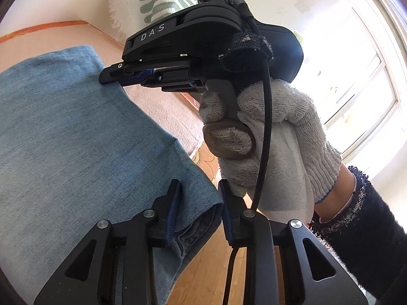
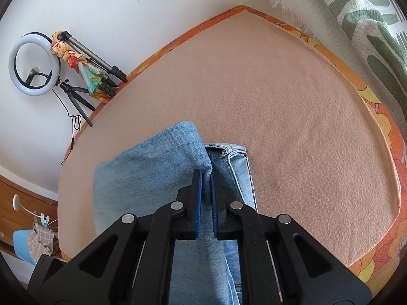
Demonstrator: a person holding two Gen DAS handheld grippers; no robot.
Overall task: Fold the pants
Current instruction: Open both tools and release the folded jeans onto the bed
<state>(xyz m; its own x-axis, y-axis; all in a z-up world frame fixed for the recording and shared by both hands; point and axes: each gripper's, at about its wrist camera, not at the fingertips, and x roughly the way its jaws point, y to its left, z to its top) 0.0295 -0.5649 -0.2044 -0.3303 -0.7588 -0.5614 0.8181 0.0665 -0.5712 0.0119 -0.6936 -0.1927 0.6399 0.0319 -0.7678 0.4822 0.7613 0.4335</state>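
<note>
The pants are light blue jeans point(image 1: 76, 137) lying on a pink blanket point(image 2: 279, 117). In the left wrist view my left gripper point(image 1: 198, 190) is open, its jaws standing either side of a folded corner of the jeans at the near edge. In the same view my right gripper point(image 1: 112, 75), held in a white gloved hand point(image 1: 274, 137), is pinched on the far edge of the denim. In the right wrist view my right gripper point(image 2: 206, 175) is shut on a raised fold of the jeans point(image 2: 162, 162), with the waistband and button point(image 2: 229, 152) just to its right.
The blanket lies on an orange flowered mattress point(image 2: 376, 117). A ring light on a tripod point(image 2: 33, 63) and another tripod stand at the left wall. A green-patterned cloth point(image 2: 368, 25) hangs at the far right. Wooden floor point(image 1: 203, 274) shows below the bed edge.
</note>
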